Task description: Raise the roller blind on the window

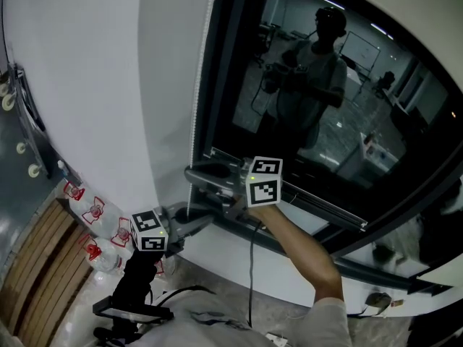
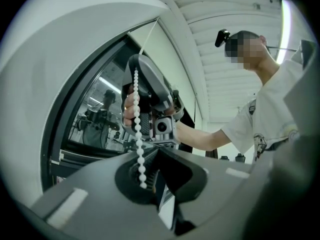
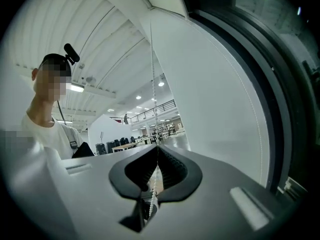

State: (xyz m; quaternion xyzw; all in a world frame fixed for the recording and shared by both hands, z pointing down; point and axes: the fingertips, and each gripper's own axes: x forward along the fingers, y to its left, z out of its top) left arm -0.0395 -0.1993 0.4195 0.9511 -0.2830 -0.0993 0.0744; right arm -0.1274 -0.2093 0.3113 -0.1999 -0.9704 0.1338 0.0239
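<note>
A white bead chain hangs along the left edge of the dark window, whose glass shows bare. My right gripper reaches left from its marker cube and is shut on the chain. In the right gripper view the chain runs taut upward from between the closed jaws. My left gripper sits just below it, near the sill. In the left gripper view the chain drops into the pad recess of its closed jaws, with the right gripper right above. The blind itself is out of view.
A white wall stands left of the window. Several water bottles with red labels lie on the floor by a wooden slatted bench. The window's lower frame runs to the right. A black stand sits below my left hand.
</note>
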